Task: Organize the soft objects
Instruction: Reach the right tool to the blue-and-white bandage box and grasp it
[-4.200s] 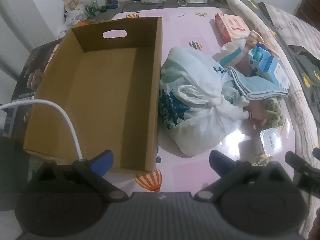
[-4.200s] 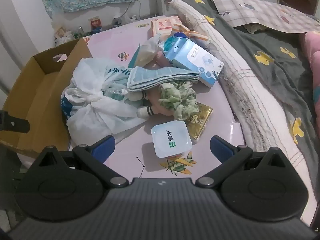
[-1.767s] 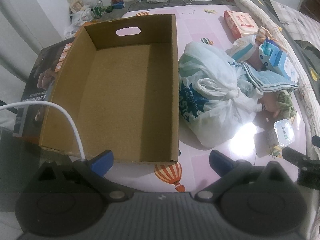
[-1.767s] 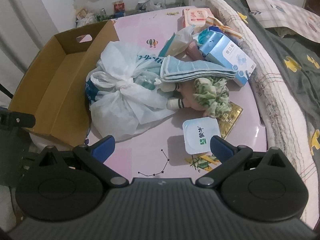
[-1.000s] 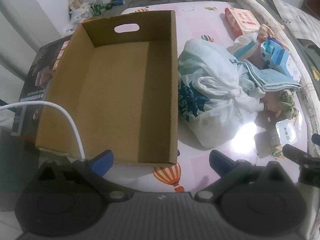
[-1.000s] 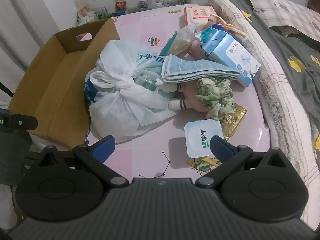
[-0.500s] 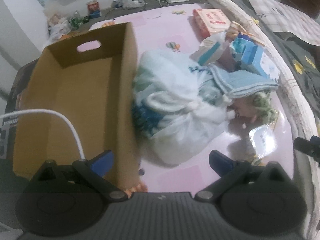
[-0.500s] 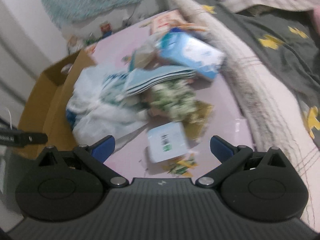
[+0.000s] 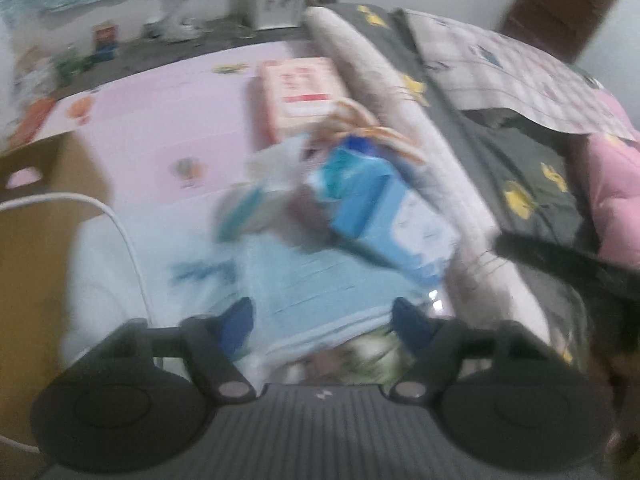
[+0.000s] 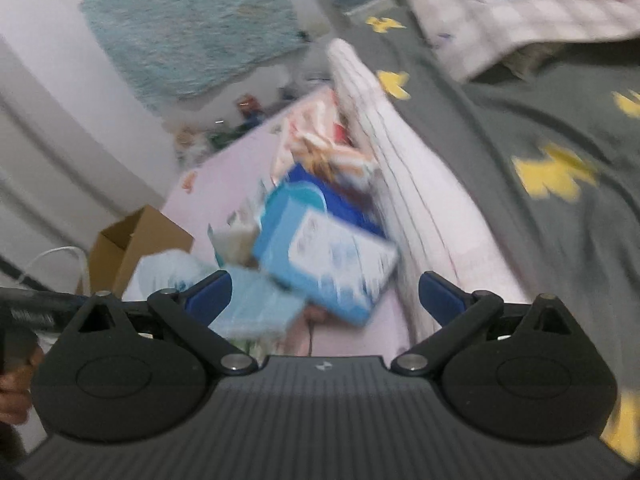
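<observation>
Both views are blurred by motion. My left gripper [image 9: 324, 318] is open, low over a folded light blue towel [image 9: 316, 284] that lies between its fingers. A blue and white tissue pack [image 9: 384, 216] lies just beyond the towel. A green-haired doll [image 9: 372, 356] peeks out under the towel's near edge. A white plastic bag [image 9: 100, 280] lies to the left. My right gripper [image 10: 324, 294] is open and empty above the tissue pack [image 10: 328, 264]; the towel [image 10: 256, 308] is by its left finger. The cardboard box [image 10: 132, 248] stands far left.
A pink packet [image 9: 304, 88] lies at the far side of the pink table [image 9: 172, 120]. A rolled striped blanket [image 10: 400, 184] and a grey bed cover [image 10: 540, 140] run along the right. The box [image 9: 36, 216] fills the left edge. A white cable [image 9: 128, 240] hangs at left.
Both grippers have swung right and forward toward the pile. The left one has come down over the blue towel. The right one now looks past the tissue pack toward the bed.
</observation>
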`<state>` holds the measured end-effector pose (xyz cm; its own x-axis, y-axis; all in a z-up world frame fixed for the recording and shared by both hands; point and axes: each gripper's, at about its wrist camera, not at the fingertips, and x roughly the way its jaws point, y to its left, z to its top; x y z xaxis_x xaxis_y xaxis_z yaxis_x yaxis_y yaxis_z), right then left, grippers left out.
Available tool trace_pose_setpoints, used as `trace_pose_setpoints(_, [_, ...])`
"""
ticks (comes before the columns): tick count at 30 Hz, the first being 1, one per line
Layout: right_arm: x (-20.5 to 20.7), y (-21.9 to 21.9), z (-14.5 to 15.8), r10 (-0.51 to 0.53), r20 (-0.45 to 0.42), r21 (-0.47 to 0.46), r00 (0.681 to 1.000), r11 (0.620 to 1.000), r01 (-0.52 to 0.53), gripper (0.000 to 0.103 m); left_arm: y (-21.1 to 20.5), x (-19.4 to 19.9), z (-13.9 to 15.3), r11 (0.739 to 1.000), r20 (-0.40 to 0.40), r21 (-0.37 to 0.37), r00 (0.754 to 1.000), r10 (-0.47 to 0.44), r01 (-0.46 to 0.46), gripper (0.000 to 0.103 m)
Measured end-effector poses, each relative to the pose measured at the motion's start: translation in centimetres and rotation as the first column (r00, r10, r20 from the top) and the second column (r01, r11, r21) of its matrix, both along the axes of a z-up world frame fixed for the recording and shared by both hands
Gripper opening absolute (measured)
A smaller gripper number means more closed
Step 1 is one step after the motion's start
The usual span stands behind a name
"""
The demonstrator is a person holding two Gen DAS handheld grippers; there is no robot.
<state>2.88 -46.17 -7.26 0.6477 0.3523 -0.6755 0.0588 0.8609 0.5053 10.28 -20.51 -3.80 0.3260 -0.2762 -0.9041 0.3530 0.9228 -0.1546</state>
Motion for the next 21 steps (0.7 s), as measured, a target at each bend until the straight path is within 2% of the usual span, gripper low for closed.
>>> trace_pose_setpoints(4, [5.9, -1.2, -2.1, 0.129, -0.002, 0.033, 0.992, 0.991, -0.129, 0.075, -3.2, 1.6, -2.1, 0.998, -0.034, -0.053, 0.999, 0.022, -0.024, 0.046])
trace_pose_setpoints(6, [8.3, -1.3, -3.1, 0.188, -0.018, 0.044, 0.982, 0.981, -0.187, 0.068, -4.4, 2.7, -3.1, 0.996, -0.062, -0.079, 0.998, 0.033, -0.038, 0.039])
trace_pose_setpoints(9, [11.1, -1.2, -4.3, 0.272, -0.038, 0.078, 0.962, 0.96, -0.268, 0.063, -5.5, 3.8, -4.5, 0.995, -0.102, -0.086, 0.994, 0.033, -0.042, 0.033])
trace_pose_setpoints(11, [11.5, -0.6, -4.7, 0.304, -0.063, 0.063, 0.95, 0.952, -0.301, 0.058, -6.2, 4.3, -5.3, 0.996, -0.122, -0.078, 0.992, 0.023, -0.033, 0.033])
trace_pose_setpoints(12, [11.7, -0.4, -5.1, 0.317, -0.079, 0.062, 0.945, 0.948, -0.313, 0.051, -6.4, 4.5, -5.5, 0.997, -0.137, -0.07, 0.99, 0.021, -0.031, 0.033])
trace_pose_setpoints(13, [11.9, -0.3, -5.4, 0.325, -0.095, 0.07, 0.941, 0.945, -0.32, 0.048, -6.8, 4.8, -6.0, 0.998, -0.147, -0.059, 0.989, 0.023, -0.032, 0.033])
trace_pose_setpoints(17, [11.2, -0.8, -5.9, 0.332, -0.128, 0.104, 0.934, 0.942, -0.32, 0.043, -7.1, 5.6, -7.1, 0.999, -0.176, -0.034, 0.984, 0.028, -0.035, 0.035])
trace_pose_setpoints(21, [11.2, -1.1, -6.7, 0.346, -0.138, 0.12, 0.928, 0.936, -0.331, 0.045, -7.1, 6.2, -7.8, 0.999, -0.191, -0.027, 0.981, 0.032, -0.038, 0.045])
